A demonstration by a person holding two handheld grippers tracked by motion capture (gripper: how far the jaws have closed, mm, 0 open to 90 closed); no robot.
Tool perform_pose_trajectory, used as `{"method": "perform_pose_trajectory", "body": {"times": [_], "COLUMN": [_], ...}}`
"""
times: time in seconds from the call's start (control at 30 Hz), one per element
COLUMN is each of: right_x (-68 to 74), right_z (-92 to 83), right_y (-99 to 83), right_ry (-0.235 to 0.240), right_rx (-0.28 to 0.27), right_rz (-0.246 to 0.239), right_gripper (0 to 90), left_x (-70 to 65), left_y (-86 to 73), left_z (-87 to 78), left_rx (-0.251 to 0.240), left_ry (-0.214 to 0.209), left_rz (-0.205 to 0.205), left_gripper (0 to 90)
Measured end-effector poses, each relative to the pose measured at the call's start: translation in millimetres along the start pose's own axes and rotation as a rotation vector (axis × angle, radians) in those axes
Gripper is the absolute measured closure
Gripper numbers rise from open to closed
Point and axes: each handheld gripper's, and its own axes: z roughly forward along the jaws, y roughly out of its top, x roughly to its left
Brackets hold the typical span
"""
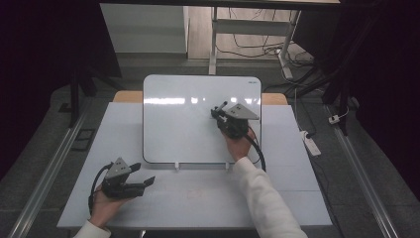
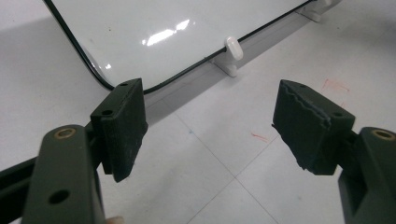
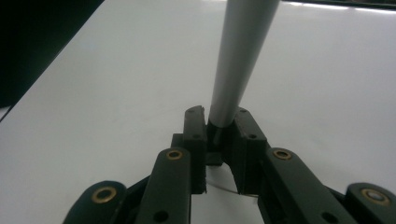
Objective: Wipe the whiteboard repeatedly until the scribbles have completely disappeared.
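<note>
Clamping a grey marker (image 3: 236,60), the right gripper (image 3: 219,128) jaws stand nearly closed.

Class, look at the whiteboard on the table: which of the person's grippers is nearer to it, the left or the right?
Right. The right gripper is over the whiteboard, shut on a grey marker. The left gripper sits open on the table, off the board's near corner.

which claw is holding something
The right claw, over the whiteboard: it is shut on a grey pen. The left claw stands open over the table, with nothing between.
</note>
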Motion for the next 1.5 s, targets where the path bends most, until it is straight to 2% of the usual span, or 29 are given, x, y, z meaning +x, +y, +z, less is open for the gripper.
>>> {"method": "perform_pose_trajectory", "body": {"times": [0.03,0.07,0.13,0.17,0.2,0.3,0.37,0.4,0.43,0.47,0.5,0.53,0.57,0.63,0.7,0.73,0.77,0.8,0.87,0.9,1.0,1.07,1.17,1.2,1.23,1.33,1.37,1.4,1.5], "right_x": [0.5,6.4,23.6,28.8,27.3,4.5,-2.5,1.0,7.0,14.6,20.8,21.2,15.8,0.5,-9.5,-6.9,-1.7,5.1,11.7,7.0,-16.6,-21.1,-6.1,-3.9,-6.9,-25.2,-28.2,-26.2,-11.7], "right_z": [0.0,0.9,5.0,5.2,4.4,-5.6,-9.1,-8.8,-6.2,-3.4,-2.3,-2.5,-3.6,-10.6,-14.3,-14.0,-11.6,-8.8,-7.9,-9.5,-20.8,-24.1,-20.8,-21.0,-21.7,-26.4,-27.0,-27.3,-24.9], "right_y": [-1.1,-1.4,-3.8,-4.4,-4.0,-3.3,-3.5,-3.9,-5.1,-6.9,-8.0,-8.1,-8.1,-6.6,-6.2,-6.9,-8.0,-9.8,-11.2,-10.9,-8.5,-9.1,-13.3,-13.2,-12.0,-7.3,-7.1,-7.8,-12.4], "right_ry": [0.001,0.014,0.072,0.061,0.061,0.000,-0.009,-0.011,0.022,0.052,0.045,0.039,0.044,-0.027,-0.047,-0.049,-0.019,0.022,0.035,0.041,-0.037,-0.044,0.012,0.000,0.002,-0.056,-0.049,-0.050,-0.005], "right_rx": [-0.006,0.016,0.053,0.063,0.069,0.036,0.020,0.024,0.035,0.047,0.055,0.057,0.047,0.018,-0.007,-0.011,0.000,0.015,0.032,0.032,0.001,-0.008,0.029,0.039,0.043,0.007,0.001,0.003,0.034], "right_rz": [0.017,-0.003,-0.107,-0.154,-0.161,-0.064,-0.014,-0.017,-0.022,-0.050,-0.101,-0.124,-0.098,-0.047,0.014,0.015,-0.003,-0.034,-0.108,-0.090,-0.003,0.025,-0.048,-0.084,-0.082,-0.006,0.019,0.014,-0.060], "right_gripper": [77.8,77.8,77.8,77.8,77.8,77.8,77.8,77.8,77.8,77.8,77.7,77.8,77.8,77.8,77.8,77.7,77.8,77.8,77.8,77.8,77.8,77.8,77.8,77.8,77.8,77.8,77.8,77.7,77.7], "left_x": [0.1,0.4,1.2,1.4,1.4,1.3,1.8,1.8,1.6,1.5,1.4,1.3,1.3,1.4,1.8,2.1,2.1,2.3,2.0,1.6,1.5,2.3,2.8,2.8,2.5,1.9,2.3,2.8,3.6], "left_y": [0.1,0.2,0.6,0.7,0.7,0.1,0.3,0.5,0.5,0.4,0.4,0.3,0.1,-0.2,-0.2,-0.1,0.0,0.1,-0.1,-0.3,-0.7,-0.5,-0.1,-0.1,-0.2,-0.5,-0.5,-0.5,-0.3], "left_z": [0.5,1.2,2.7,2.9,2.6,1.1,1.3,1.8,2.2,2.4,2.3,1.7,1.0,-0.4,-0.5,-0.2,0.4,0.8,1.0,0.5,-1.0,-0.7,1.3,1.6,1.6,0.0,-0.5,-0.3,2.2], "left_rx": [0.001,0.004,0.008,0.008,0.007,0.000,0.000,0.001,0.003,0.005,0.006,0.004,0.000,-0.003,-0.005,-0.004,-0.003,0.000,0.002,0.001,-0.006,-0.005,0.001,0.004,0.004,-0.002,-0.004,-0.005,0.004], "left_ry": [0.000,-0.002,-0.006,-0.008,-0.008,-0.008,-0.010,-0.010,-0.009,-0.008,-0.007,-0.006,-0.007,-0.008,-0.008,-0.009,-0.009,-0.010,-0.011,-0.010,-0.009,-0.010,-0.013,-0.014,-0.015,-0.014,-0.014,-0.014,-0.016], "left_rz": [0.000,0.000,-0.002,-0.004,-0.005,-0.009,-0.011,-0.012,-0.011,-0.009,-0.008,-0.009,-0.010,-0.013,-0.013,-0.014,-0.013,-0.011,-0.010,-0.009,-0.010,-0.012,-0.010,-0.008,-0.007,-0.009,-0.009,-0.011,-0.012], "left_gripper": [26.6,26.6,26.6,26.6,26.6,26.6,26.6,26.6,26.6,26.6,26.6,26.6,26.6,26.7,26.8,26.8,26.8,26.8,26.8,26.8,26.8,26.8,26.7,26.7,26.7,26.7,26.7,26.7,26.6]}}
